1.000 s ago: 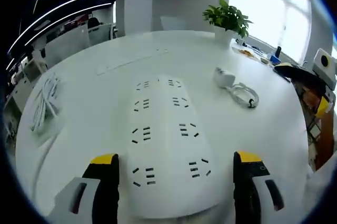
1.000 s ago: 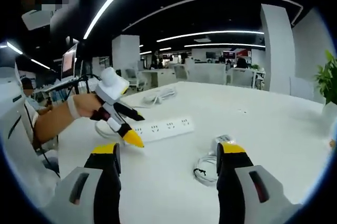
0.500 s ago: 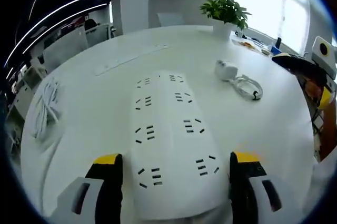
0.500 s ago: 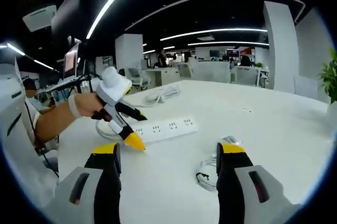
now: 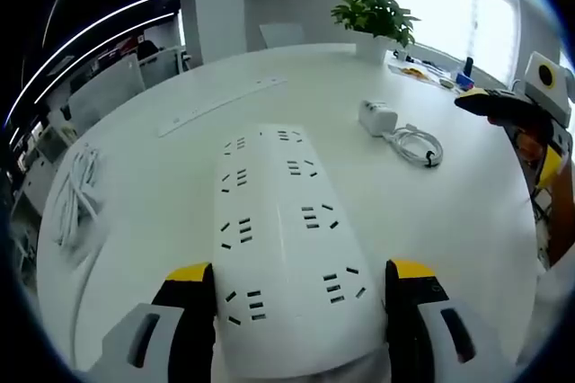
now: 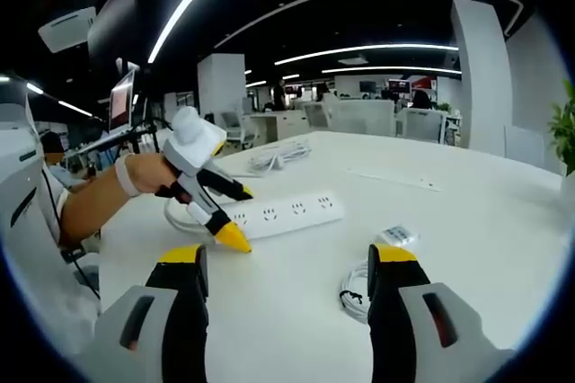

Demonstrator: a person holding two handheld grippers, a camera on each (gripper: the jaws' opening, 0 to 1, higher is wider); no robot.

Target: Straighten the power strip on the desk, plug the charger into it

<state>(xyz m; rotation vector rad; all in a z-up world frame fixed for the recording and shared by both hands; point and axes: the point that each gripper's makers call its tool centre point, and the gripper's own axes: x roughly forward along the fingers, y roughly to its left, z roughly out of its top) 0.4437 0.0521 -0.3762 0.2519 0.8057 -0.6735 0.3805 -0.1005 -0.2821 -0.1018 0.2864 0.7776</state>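
Note:
The white power strip (image 5: 278, 239) lies flat on the round white desk (image 5: 135, 248), its near end between my left gripper's (image 5: 301, 280) yellow-tipped jaws. The jaws meet its two long sides with no gap showing. In the right gripper view, the same left gripper (image 6: 202, 190), held by a hand, straddles the left end of the power strip (image 6: 283, 214). The white charger (image 5: 377, 116) with its coiled cable (image 5: 415, 145) lies to the right of the strip. My right gripper (image 6: 287, 262) is open above the desk, and the charger (image 6: 395, 236) sits just beyond its right jaw.
A potted plant (image 5: 373, 19) stands at the far edge. A loose white cable bundle (image 5: 76, 190) lies on the left, and a long flat white bar (image 5: 220, 102) beyond the strip. The right gripper (image 5: 512, 109) hovers over the desk's right edge. Office desks and chairs stand behind.
My left gripper's jaws have narrowed onto the power strip's sides, and the view has crept forward over it. The right gripper view has shifted slightly, with its jaws unchanged.

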